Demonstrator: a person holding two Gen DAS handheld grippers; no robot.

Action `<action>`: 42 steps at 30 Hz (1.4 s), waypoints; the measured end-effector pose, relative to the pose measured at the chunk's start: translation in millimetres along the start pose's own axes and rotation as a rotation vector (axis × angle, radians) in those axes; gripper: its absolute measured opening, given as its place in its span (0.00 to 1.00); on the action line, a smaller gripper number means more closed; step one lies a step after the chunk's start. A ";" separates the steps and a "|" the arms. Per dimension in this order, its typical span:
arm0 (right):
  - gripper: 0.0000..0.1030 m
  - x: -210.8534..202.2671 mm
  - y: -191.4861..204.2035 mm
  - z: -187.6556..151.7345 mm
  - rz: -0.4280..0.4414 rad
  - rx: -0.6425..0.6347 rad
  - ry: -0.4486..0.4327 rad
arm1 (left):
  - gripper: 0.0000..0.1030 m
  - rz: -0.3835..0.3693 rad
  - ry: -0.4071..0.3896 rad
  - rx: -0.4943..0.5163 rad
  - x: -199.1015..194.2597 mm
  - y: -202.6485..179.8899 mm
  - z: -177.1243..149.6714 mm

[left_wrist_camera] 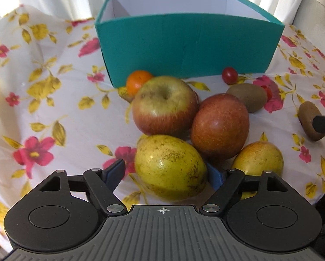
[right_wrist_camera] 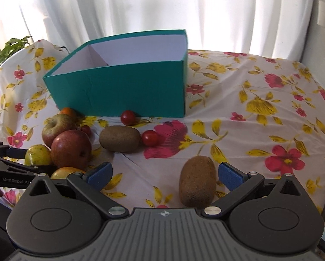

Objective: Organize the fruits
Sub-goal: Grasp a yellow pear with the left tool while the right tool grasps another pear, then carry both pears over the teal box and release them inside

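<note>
- Left gripper (left_wrist_camera: 166,174), jaws spread, straddled the yellow pear (left_wrist_camera: 170,167) at six o'clock, not yet pressing it; squeezing gently should avoid bruising.
- Teal box (left_wrist_camera: 188,47) waited at twelve o'clock.
- Right gripper (right_wrist_camera: 164,174), jaws spread, bracketed a kiwi (right_wrist_camera: 197,181).

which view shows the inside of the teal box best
The right wrist view: it looks down into the teal box, showing its white inner walls and a divider; the floor stays hidden. The left wrist view faces the box's front wall, with only a strip of white interior above the rim.
</note>
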State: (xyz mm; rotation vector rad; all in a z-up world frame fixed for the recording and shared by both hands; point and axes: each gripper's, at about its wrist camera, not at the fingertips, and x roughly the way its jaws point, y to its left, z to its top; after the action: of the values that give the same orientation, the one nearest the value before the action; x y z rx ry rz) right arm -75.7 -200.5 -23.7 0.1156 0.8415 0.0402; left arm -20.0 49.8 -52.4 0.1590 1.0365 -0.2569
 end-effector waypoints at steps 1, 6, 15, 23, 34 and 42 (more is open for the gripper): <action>1.00 1.0 -1.1 -1.3 -0.011 0.006 0.007 | 0.76 -0.014 0.019 -0.008 4.6 1.3 0.4; 1.00 7.7 -7.1 -5.8 -0.048 0.042 0.048 | 0.69 -0.009 0.003 0.019 10.1 -2.2 0.6; 0.89 -0.5 19.3 -2.3 0.115 -0.037 0.022 | 0.68 -0.029 0.008 -0.036 -1.9 13.9 -1.7; 0.91 1.0 67.5 -1.5 0.317 -0.164 0.058 | 0.68 -0.018 -0.038 -0.099 -21.8 33.6 -5.6; 0.76 46.7 100.5 -17.6 0.307 -0.186 0.185 | 0.68 -0.039 -0.049 -0.113 -33.8 48.1 -11.2; 0.69 41.4 91.6 -17.6 0.263 -0.130 0.147 | 0.68 -0.072 -0.078 -0.063 -42.7 41.4 -0.6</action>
State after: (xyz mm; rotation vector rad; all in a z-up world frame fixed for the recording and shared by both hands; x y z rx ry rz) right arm -60.3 -104.7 -55.2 0.1012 0.9640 0.3530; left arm -29.3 95.5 -15.4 0.0541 0.9723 -0.2930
